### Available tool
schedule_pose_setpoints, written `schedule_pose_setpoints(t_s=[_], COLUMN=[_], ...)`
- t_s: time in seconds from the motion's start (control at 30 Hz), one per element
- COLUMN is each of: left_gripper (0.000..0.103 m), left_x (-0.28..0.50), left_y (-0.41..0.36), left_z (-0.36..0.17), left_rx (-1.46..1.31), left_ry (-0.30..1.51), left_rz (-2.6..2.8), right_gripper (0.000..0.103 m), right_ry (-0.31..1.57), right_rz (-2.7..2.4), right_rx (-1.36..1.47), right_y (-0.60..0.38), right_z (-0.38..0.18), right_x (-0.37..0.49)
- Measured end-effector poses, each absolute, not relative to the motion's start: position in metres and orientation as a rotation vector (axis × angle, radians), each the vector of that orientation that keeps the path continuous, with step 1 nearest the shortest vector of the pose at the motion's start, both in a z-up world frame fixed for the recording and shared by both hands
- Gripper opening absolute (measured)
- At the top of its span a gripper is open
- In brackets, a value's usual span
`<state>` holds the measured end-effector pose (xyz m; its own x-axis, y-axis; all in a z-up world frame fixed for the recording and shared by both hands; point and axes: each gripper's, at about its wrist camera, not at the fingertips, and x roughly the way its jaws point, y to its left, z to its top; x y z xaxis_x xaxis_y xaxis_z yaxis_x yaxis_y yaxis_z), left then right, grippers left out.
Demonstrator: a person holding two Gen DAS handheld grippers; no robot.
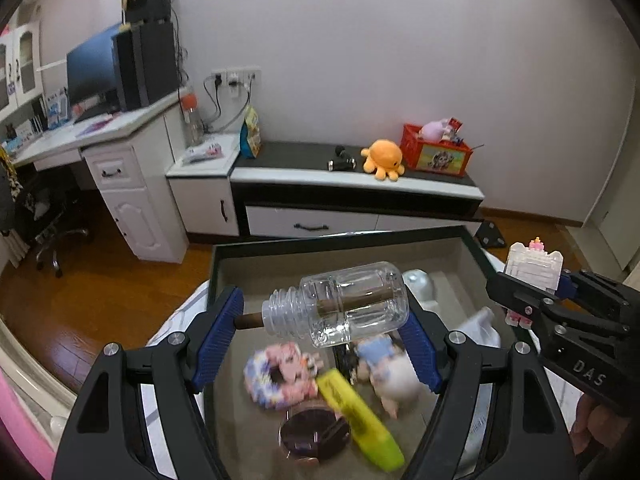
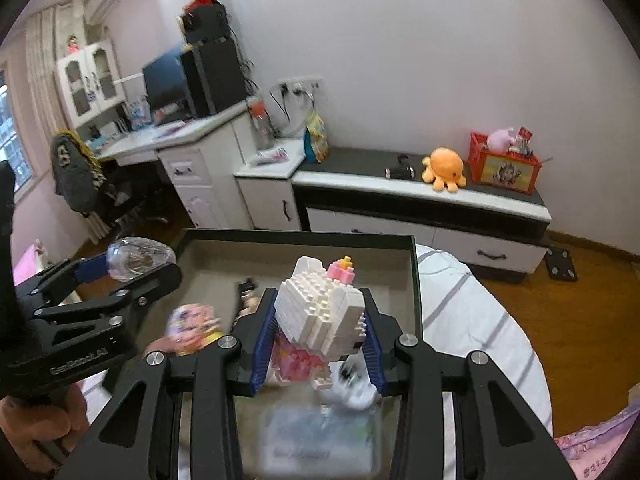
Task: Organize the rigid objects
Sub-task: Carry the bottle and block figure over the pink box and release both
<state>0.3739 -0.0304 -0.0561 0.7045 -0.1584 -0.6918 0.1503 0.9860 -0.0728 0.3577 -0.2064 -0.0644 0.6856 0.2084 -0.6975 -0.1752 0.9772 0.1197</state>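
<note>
My left gripper [image 1: 320,316] is shut on a clear plastic jar [image 1: 340,304] lying sideways, with a brown stick inside poking out of its mouth, held above an open dark-rimmed box [image 1: 340,240]. My right gripper [image 2: 320,320] is shut on a white and pink block-built figure [image 2: 320,304], held above the same box [image 2: 296,236]. Each gripper shows in the other's view: the right with the figure [image 1: 532,268], the left with the jar [image 2: 136,258]. The box holds a yellow marker [image 1: 356,416], a pink patterned ring [image 1: 276,372], a small doll [image 1: 388,368] and a dark round lid [image 1: 312,432].
The box rests on a white striped bedcover [image 2: 472,312]. Beyond is wooden floor [image 1: 100,280], a low cabinet [image 1: 352,184] with an orange plush octopus [image 1: 382,158] and a red crate [image 1: 436,152], and a white desk [image 1: 120,140] with a monitor.
</note>
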Motion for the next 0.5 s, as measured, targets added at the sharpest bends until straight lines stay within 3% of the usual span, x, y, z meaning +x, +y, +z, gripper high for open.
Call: schedule_pose_setpoints(t_s=[0.5], left_gripper=[0.077], left_x=[0.425], left_y=[-0.048], left_z=[-0.088], left_rx=[0.006], left_ry=[0.833], left_rz=[-0.16], right_gripper=[0.04], right_ry=[0.883], right_rz=[0.177], right_rx=[0.044], right_y=[-0.214], right_z=[-0.103], right_x=[0.41])
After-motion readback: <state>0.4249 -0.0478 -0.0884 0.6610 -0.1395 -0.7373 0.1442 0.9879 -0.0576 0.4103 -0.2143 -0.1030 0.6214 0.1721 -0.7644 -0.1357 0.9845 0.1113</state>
